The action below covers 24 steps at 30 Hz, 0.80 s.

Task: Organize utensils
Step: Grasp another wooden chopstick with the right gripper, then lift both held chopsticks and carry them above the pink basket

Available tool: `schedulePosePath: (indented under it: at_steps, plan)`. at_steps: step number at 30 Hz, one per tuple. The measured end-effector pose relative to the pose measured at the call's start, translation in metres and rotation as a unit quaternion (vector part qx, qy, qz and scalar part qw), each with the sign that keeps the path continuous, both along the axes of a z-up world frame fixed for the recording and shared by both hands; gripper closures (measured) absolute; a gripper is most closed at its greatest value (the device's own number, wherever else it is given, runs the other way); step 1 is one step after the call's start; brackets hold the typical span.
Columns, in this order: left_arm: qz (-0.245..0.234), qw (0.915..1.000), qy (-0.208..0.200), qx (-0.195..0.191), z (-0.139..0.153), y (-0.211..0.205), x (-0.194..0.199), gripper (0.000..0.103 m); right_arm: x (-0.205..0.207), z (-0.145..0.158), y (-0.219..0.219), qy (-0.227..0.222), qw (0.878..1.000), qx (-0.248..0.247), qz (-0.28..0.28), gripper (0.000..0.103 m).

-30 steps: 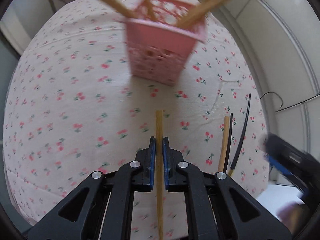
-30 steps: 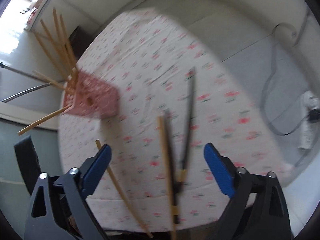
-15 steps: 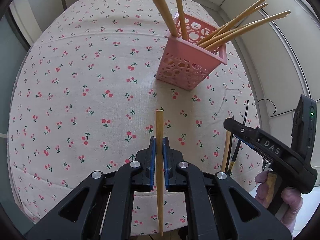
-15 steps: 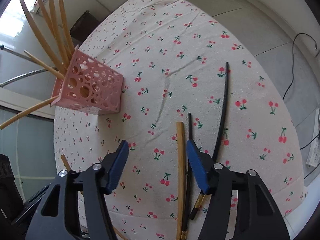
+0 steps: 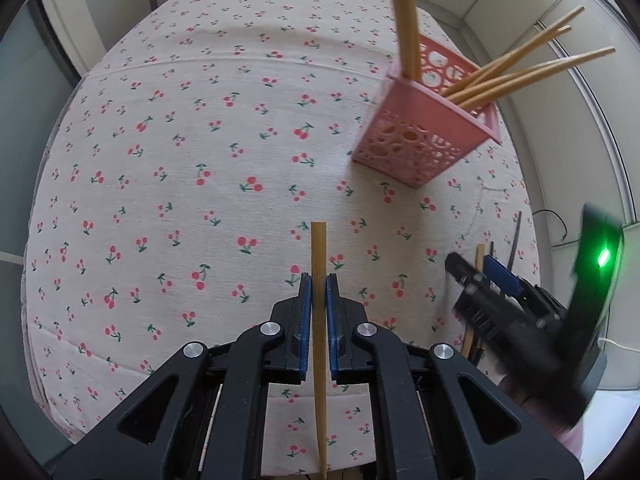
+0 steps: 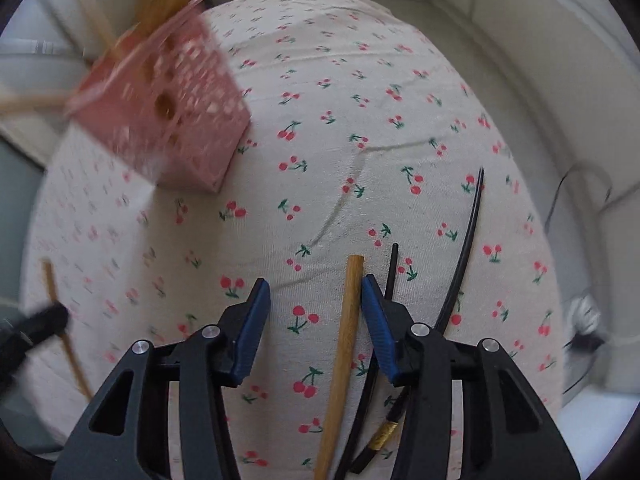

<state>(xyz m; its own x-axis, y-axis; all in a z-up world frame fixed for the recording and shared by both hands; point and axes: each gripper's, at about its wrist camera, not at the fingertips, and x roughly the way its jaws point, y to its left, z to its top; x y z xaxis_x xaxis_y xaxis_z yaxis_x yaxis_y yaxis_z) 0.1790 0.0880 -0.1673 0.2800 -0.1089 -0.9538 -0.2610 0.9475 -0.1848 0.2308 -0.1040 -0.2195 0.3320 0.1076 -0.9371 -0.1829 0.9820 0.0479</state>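
The left gripper (image 5: 319, 294), pointing steeply down, pinches a pale wooden chopstick (image 5: 319, 256) upright. The right gripper (image 6: 316, 300), likewise tilted down, is closing around a darker wooden chopstick (image 6: 344, 344) lying beside its right pad, not yet squeezed.

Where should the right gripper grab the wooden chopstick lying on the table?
Grip the wooden chopstick on its bare shaft near the top end, coming straight down from above with one finger on each side. It lies flat on the tablecloth, with black chopsticks close on its right. The right gripper already straddles it, fingers closing.
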Motion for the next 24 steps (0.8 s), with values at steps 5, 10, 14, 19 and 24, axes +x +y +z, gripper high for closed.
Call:
schedulePosePath:
  at_steps: [5,10,14,19,24]
  plan:
    - [0.005,0.9998,-0.015,0.007,0.006,0.003,-0.002,0.096,-0.002,0.003,-0.002,-0.007,1.000,0.012,-0.012,0.096]
    - [-0.004,0.9973,-0.072,-0.017,0.029,0.010,-0.011,0.097,-0.007,0.026,-0.024,-0.027,0.996,0.081,-0.027,0.096]
    - [-0.016,0.9913,-0.127,-0.033,0.057,0.008,-0.022,0.097,-0.021,0.064,-0.033,-0.071,0.989,0.130,-0.030,0.096]
    - [-0.034,0.9826,-0.181,-0.026,0.089,-0.002,-0.041,0.097,-0.049,0.112,-0.042,-0.124,0.979,0.162,-0.021,0.095]
    - [-0.049,0.9708,-0.235,-0.006,0.124,-0.006,-0.064,0.097,-0.076,0.148,-0.055,-0.161,0.969,0.188,-0.010,0.095]
